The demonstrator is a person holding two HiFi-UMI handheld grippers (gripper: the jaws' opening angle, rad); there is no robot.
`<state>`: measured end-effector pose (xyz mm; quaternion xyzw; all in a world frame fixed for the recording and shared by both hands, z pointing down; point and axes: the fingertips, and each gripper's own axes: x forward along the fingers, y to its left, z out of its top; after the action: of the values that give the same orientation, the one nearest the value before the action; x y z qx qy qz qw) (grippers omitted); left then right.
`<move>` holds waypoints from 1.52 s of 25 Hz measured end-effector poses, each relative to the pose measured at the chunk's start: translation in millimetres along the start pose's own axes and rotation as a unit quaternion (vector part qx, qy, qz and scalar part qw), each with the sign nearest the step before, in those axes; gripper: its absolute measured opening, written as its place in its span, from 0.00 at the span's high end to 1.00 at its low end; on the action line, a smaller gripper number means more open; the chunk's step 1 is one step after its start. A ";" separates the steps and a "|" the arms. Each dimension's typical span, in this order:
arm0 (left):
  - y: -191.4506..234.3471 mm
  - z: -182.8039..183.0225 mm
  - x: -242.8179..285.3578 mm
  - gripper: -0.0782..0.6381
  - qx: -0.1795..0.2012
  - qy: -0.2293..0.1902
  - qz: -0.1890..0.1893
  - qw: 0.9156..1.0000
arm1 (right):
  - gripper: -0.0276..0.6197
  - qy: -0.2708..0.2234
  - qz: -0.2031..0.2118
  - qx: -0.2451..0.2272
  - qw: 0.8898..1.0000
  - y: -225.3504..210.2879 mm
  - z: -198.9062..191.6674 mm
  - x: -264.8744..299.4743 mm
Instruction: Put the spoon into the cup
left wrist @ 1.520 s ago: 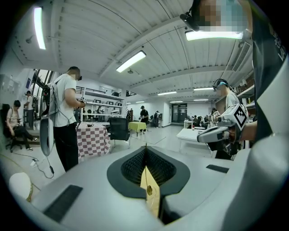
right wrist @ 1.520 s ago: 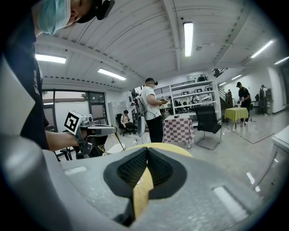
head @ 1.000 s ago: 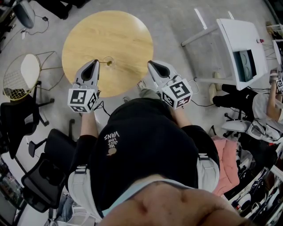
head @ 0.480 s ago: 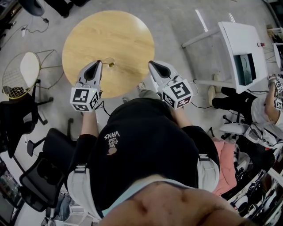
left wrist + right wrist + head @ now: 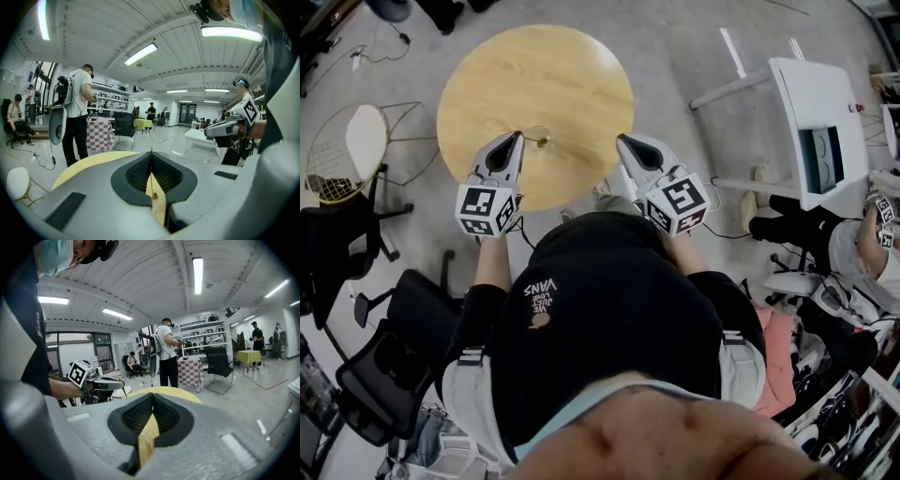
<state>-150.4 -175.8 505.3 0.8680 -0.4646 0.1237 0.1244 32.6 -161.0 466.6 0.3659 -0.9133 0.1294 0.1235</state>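
Seen from above, a round pale wooden surface (image 5: pixel 534 84) stands on a grey floor (image 5: pixel 675 56), with a wire chair with a white seat (image 5: pixel 352 150) to its left, black office chairs (image 5: pixel 380 394) nearer, and a white desk (image 5: pixel 811 112) to the right. At room level, a person in a white shirt (image 5: pixel 77 112) stands beside a checkered table (image 5: pixel 98 133) under long ceiling lights (image 5: pixel 140 54).

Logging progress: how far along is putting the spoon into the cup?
Done: the left gripper is shut on the spoon. In hand: the spoon is at the clear cup; whether it's inside is unclear. Left: releasing it. The right gripper is shut, empty.
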 end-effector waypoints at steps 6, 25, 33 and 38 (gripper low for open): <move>1.3 -8.5 3.1 0.87 -0.009 0.007 -0.002 1.000 | 0.96 0.003 -0.001 0.003 1.000 0.2 -1.5 0.9; 5.8 -30.8 12.5 0.87 -0.033 0.028 0.003 0.999 | 0.96 0.008 -0.001 0.003 1.000 1.0 -0.7 1.2; 11.9 -41.2 16.3 0.87 -0.053 0.034 0.009 0.998 | 0.96 0.012 0.001 0.006 1.000 3.4 -1.6 2.6; 14.1 -46.4 17.3 0.87 -0.066 0.037 0.012 0.997 | 0.96 0.012 -0.004 0.008 1.000 1.4 -2.0 0.9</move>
<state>-157.6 -181.4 555.9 0.8469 -0.4775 0.1261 0.1970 31.2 -159.9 468.6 0.3685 -0.9093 0.1409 0.1323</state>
